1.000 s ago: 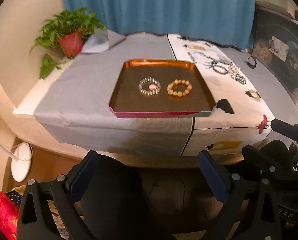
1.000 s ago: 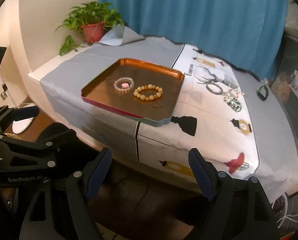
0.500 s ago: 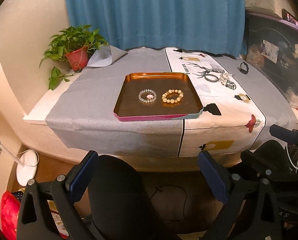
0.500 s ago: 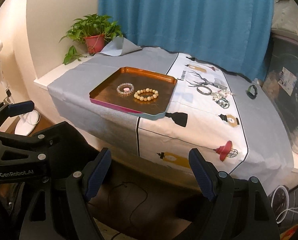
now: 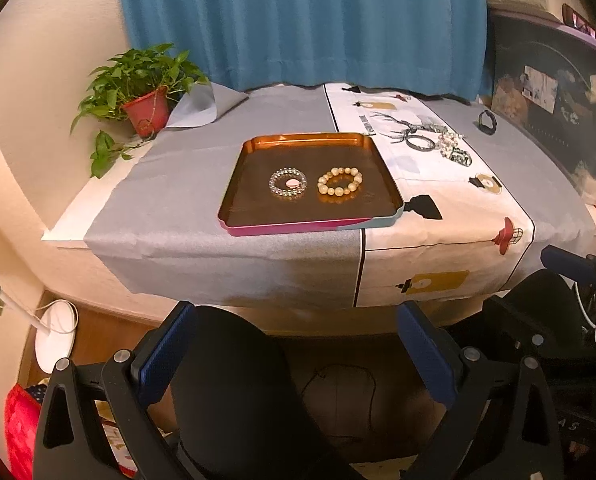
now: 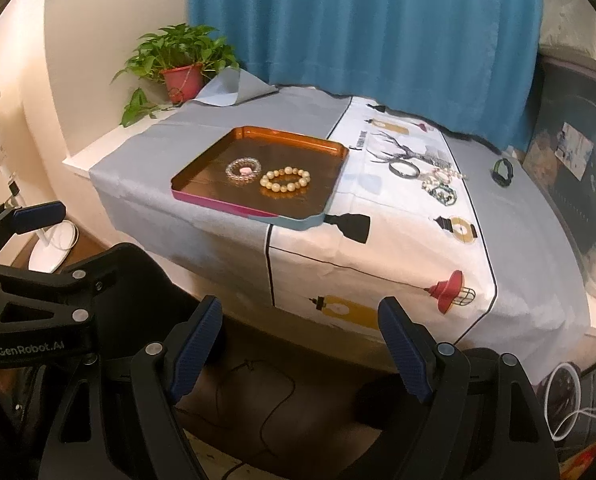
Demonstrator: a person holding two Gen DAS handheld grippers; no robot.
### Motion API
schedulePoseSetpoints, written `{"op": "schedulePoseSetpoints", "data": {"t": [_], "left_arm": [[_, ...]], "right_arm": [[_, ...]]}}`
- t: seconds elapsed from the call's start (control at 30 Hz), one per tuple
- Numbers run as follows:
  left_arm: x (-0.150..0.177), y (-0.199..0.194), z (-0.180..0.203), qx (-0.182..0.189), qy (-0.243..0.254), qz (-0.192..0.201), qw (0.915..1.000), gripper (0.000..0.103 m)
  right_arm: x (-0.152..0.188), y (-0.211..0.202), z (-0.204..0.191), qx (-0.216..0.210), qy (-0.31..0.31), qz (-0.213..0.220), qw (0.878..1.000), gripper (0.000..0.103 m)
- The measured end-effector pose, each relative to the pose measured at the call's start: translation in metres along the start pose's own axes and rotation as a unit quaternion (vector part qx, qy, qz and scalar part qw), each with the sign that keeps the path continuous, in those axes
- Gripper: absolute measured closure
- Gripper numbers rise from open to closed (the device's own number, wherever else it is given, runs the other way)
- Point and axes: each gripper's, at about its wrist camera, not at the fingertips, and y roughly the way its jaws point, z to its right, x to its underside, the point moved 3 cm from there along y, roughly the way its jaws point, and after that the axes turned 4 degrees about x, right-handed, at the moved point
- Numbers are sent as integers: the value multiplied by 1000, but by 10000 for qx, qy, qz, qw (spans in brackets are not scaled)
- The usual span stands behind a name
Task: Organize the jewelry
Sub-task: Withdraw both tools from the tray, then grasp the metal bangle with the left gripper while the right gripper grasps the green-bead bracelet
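Blue curtain backs our cloth-covered table (image 5: 178, 240); from the left wrist, our left gripper (image 5: 298, 344) gapes empty, the tray (image 5: 309, 222) at twelve o'clock holding two bracelets (image 5: 339, 184). From the right wrist, our right gripper (image 6: 299, 344) gapes empty too; loose jewelry (image 6: 437, 184) lies at one o'clock, so we should approach it clear of the tray's rim.

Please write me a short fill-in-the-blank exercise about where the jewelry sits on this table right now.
1. The tray holds ____ bracelets.
2. The bracelet of big cream beads lies to the ____ of the clear bead bracelet in the left wrist view.
3. The potted plant stands in a ____ pot.
4. Both grippers, left and right, stand ____ and hold nothing.

Missing words: two; right; red; open
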Motion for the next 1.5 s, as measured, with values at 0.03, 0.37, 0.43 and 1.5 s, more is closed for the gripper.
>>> {"op": "schedulePoseSetpoints", "data": {"t": [0.03, 0.37, 0.43, 1.5], "left_arm": [[-1, 3, 2, 8, 22, -36, 10000, 4], [-40, 41, 28, 259, 216, -281, 9990, 4], [-52, 51, 36, 323, 266, -319, 9986, 4], [-225, 317, 198, 1019, 1375, -988, 9803, 4]], "right_arm": [[0, 2, 2, 7, 15, -13, 10000, 22], [-10, 38, 78, 522, 745, -148, 9957, 22], [-14, 50, 101, 653, 920, -201, 9934, 22], [-101, 286, 296, 1076, 898, -688, 9877, 20]]}}
